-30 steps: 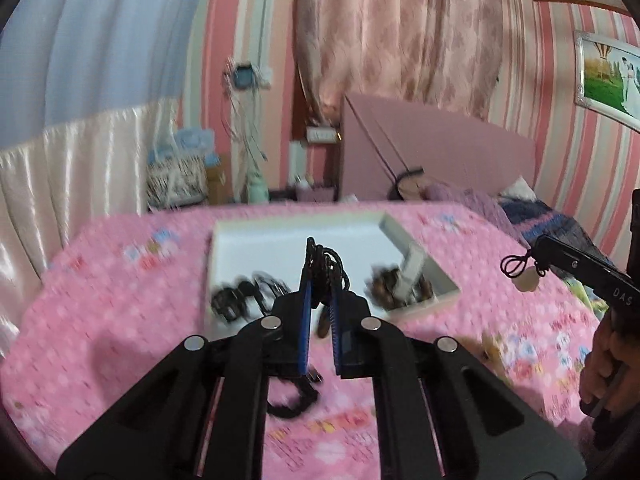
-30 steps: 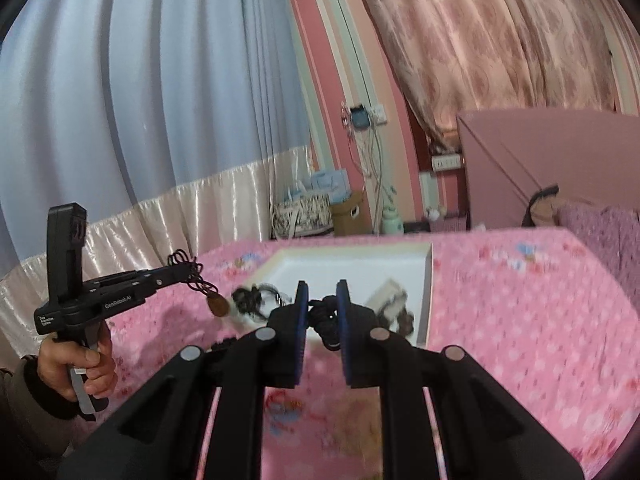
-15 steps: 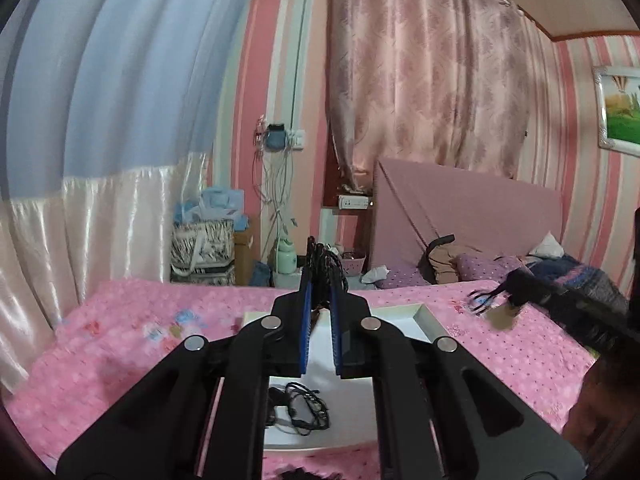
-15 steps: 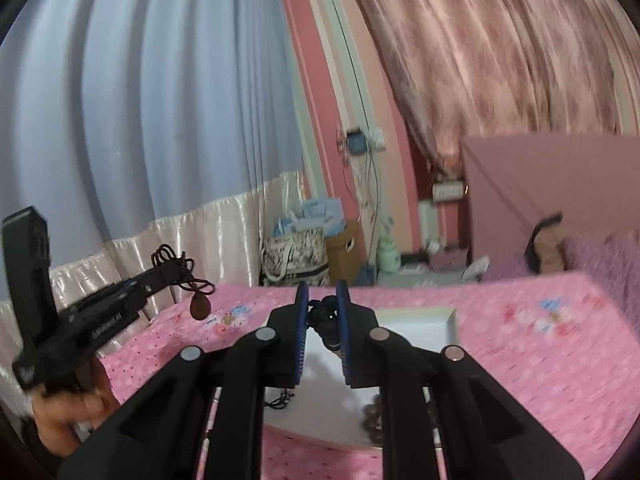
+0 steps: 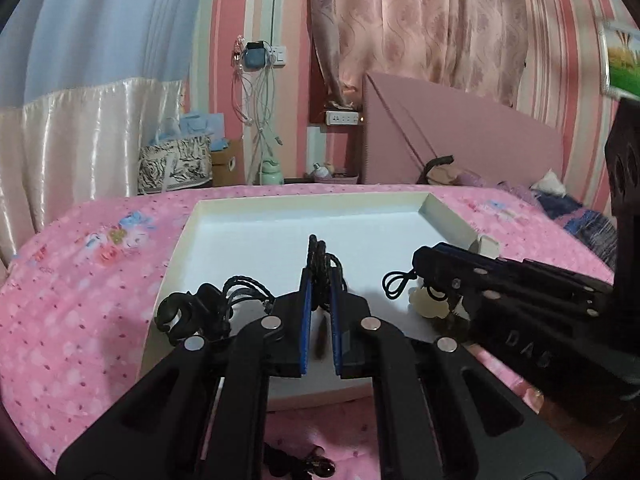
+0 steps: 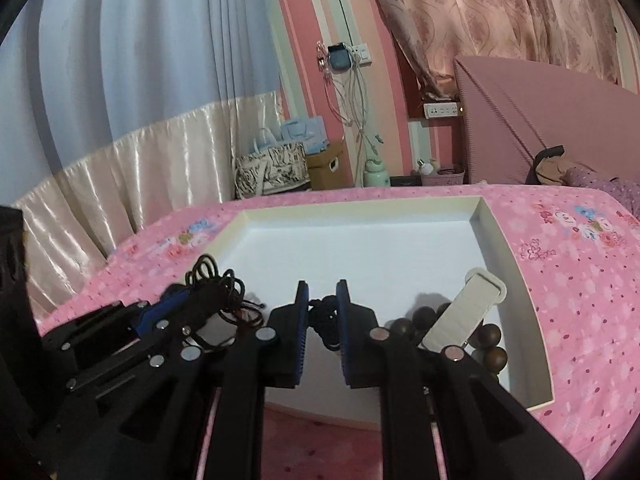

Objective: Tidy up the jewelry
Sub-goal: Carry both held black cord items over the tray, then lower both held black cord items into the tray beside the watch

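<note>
While both grippers hang over the near end of the tray [image 5: 304, 203], the sorting looks partly done, not finished. The white tray lies on a table covered by a pink flowered cloth [image 5: 80, 280], and some jewelry already rests in it: a heap of black cords [image 5: 192, 312] at its near left corner, and dark wooden beads [image 6: 490, 336] with a pale flat clasp [image 6: 464, 312] at its near right.

Two pieces are not yet set down. The left gripper [image 5: 319, 276] has its jaws clamped on a black braided cord [image 5: 318, 254] that sticks up past the tips. The right gripper [image 6: 322, 300] has its jaws nearly together on a knotted black cord [image 6: 326, 318]; in the left view a pale pendant [image 5: 426, 304] and a loop of cord hang from its tip, low over the tray floor, and I cannot tell whether the pendant touches it.

One more dark piece [image 5: 316, 465] lies on the cloth, outside the tray, below the left gripper; it is blurred, so what it is stays unclear. My judgement: what is left is to release both held cords into the tray, then fetch that stray piece. Most of the tray floor is bare.
</note>
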{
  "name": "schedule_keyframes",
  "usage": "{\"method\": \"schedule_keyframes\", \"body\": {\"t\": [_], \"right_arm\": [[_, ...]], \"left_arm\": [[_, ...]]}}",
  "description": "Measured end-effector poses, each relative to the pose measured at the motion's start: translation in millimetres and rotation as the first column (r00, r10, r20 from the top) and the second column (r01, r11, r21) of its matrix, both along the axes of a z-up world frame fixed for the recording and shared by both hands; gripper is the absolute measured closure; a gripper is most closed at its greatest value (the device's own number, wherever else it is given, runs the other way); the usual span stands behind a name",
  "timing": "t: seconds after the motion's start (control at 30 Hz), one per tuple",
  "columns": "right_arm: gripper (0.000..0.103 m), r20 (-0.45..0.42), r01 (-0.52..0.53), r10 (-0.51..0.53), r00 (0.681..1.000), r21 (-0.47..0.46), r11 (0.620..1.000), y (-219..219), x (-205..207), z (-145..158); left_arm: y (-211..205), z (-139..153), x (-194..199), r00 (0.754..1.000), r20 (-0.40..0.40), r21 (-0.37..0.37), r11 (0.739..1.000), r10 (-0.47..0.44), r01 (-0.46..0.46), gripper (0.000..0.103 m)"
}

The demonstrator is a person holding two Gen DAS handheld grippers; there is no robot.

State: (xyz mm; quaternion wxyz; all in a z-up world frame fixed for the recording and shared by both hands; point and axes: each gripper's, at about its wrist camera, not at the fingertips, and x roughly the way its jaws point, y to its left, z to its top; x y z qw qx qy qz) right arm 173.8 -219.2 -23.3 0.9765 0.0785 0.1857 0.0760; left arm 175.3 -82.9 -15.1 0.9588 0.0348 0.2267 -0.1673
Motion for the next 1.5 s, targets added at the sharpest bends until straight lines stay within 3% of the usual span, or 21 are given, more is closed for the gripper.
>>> {"method": "schedule_keyframes", "body": {"t": [0.2,1.5], "right_arm": [[0.09,-0.014,0.045,-0.046,0.999,-0.07,0.997,8,4,-3],[0.089,-0.043,0.04,-0.043,0.998,-0.056,0.998,7,8,-7]], "left_arm": [[7,-2,-1,1.0,-0.012,-0.013,1.0,0.02,-0.02,0.097],[5,-1,10,0.997,-0.047,-0.023,0.998,0.063,-0.064,0.097]]}}
